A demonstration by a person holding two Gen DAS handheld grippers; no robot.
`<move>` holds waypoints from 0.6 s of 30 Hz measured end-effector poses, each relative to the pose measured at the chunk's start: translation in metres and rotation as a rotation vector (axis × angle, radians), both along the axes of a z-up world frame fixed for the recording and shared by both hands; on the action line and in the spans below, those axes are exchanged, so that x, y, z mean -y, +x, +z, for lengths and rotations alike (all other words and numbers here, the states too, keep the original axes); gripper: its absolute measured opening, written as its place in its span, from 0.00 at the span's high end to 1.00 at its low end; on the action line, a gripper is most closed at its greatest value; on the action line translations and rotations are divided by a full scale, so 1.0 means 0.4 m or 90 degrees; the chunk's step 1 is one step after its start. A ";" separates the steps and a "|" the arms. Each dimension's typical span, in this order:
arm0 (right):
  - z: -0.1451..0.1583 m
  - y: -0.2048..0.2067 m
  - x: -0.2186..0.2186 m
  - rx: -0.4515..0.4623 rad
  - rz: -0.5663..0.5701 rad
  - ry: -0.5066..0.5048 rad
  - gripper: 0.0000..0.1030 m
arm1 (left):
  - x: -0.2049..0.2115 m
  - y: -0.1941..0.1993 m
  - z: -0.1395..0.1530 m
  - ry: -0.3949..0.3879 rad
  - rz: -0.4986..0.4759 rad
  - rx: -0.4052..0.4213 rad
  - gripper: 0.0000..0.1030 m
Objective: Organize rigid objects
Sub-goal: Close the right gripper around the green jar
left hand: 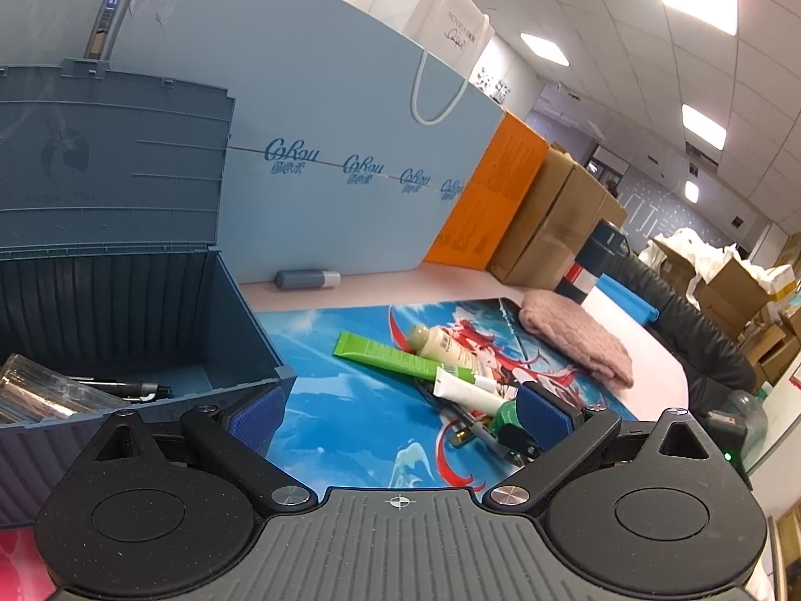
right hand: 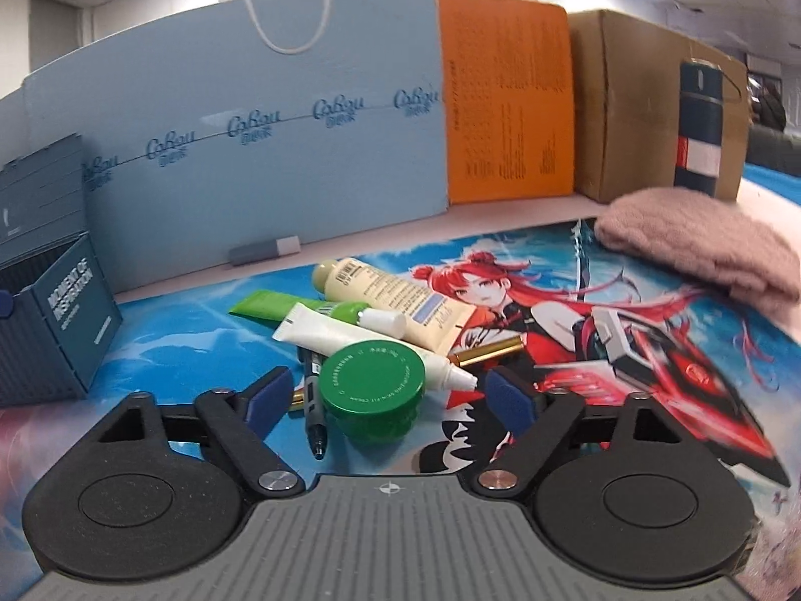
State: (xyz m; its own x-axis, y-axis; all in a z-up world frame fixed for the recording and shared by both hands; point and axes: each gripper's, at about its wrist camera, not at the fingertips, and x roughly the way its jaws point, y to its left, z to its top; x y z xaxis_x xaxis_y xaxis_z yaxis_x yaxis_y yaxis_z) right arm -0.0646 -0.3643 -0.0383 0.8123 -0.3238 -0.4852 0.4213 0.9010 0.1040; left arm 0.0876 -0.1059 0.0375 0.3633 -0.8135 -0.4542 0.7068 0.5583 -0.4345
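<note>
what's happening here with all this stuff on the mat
A person with two handheld grippers is sorting a pile of toiletries into an open blue-grey plastic storage box. The right gripper is open around a round green-lidded jar, not yet closed on it. The left gripper hangs open and empty beside the box, which already holds a black pen.

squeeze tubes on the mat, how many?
3, all in the pile ahead of the right gripper: green tube at the back left, white tube lying across it, cream tube behind. The pile may hide more.

Pink desk (right hand: 525,213) — anime mat (right hand: 676,310), blue crate (left hand: 150,300)
</note>
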 end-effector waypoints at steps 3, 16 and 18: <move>-0.012 0.007 0.009 0.008 -0.012 0.024 0.30 | 0.010 0.000 -0.006 0.011 -0.003 -0.002 0.03; -0.018 0.019 0.029 0.029 -0.015 0.069 0.55 | 0.022 -0.006 -0.015 0.027 -0.011 0.000 0.03; -0.017 0.014 0.030 0.033 -0.024 0.072 0.55 | 0.023 -0.006 -0.015 0.026 -0.012 0.000 0.03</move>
State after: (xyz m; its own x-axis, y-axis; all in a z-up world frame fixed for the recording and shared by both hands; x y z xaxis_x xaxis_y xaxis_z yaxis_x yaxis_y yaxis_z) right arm -0.0589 -0.3765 -0.0452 0.8255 -0.3000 -0.4781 0.4462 0.8656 0.2272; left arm 0.0854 -0.1151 0.0315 0.3482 -0.8005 -0.4878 0.7170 0.5626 -0.4115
